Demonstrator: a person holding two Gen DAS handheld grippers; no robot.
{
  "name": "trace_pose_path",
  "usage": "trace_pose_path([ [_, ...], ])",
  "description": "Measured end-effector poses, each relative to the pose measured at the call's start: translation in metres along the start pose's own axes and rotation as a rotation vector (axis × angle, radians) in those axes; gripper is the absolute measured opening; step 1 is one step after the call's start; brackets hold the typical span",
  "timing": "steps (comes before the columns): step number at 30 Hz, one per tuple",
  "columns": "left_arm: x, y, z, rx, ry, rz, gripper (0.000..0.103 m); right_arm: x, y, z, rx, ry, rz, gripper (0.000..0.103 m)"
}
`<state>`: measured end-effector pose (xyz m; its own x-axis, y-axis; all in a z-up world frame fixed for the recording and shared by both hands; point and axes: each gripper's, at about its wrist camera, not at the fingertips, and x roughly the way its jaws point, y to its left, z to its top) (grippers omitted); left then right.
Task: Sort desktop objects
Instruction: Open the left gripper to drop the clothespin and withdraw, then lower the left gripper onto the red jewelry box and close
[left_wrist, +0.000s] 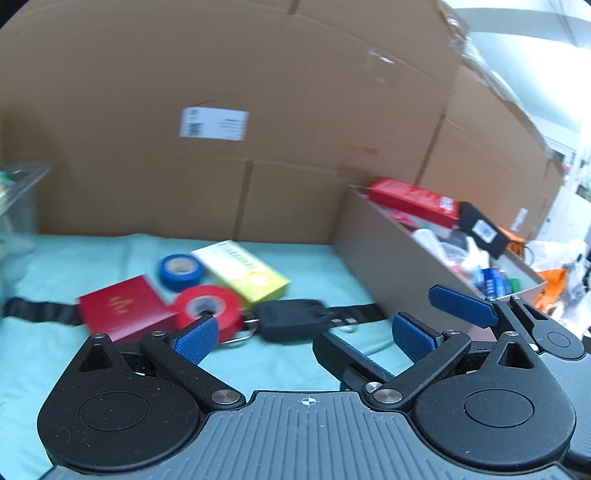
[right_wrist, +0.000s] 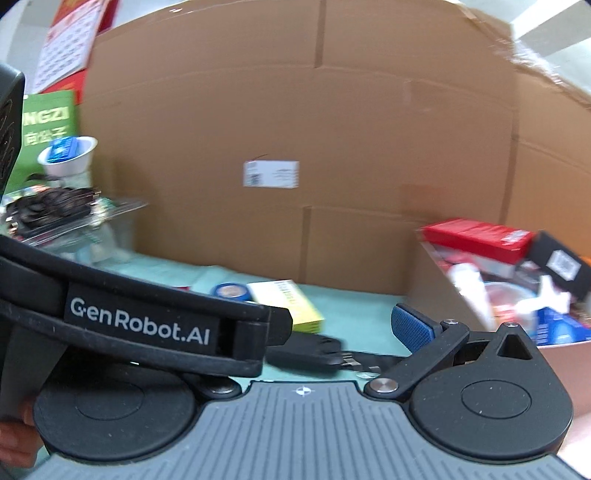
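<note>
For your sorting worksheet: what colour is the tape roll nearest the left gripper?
Red tape roll; left wrist view.

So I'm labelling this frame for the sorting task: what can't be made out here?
- Right wrist view: the left tool's body crosses in front and hides the right tool's left finger and the red roll of tape.
- Both views: motion blur makes the print on the yellow-green box and the carton label unreadable.
- Left wrist view: the contents of the open box are largely hidden by its wall.
</note>
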<state>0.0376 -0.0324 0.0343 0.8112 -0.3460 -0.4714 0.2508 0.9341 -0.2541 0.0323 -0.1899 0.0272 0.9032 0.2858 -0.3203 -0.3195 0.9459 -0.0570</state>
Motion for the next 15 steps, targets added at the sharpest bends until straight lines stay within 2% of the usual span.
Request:
trace_pose_path([
  [4,-0.005,0.032,-0.006,-0.045,0.013,0.061,0.103,0.015,0.018,-0.002,-0.010,0.034,0.100,0.103],
  [9,-0.004,0.074,-0.009,-0.114,0.027,0.155,0.103,0.042,0.041,-0.002,-0.060,0.087,0.181,0.103],
  [15,0.011,0.108,-0.007,-0.140,0.050,0.195,0.103,0.070,0.067,-0.004,-0.147,0.117,0.240,0.103],
])
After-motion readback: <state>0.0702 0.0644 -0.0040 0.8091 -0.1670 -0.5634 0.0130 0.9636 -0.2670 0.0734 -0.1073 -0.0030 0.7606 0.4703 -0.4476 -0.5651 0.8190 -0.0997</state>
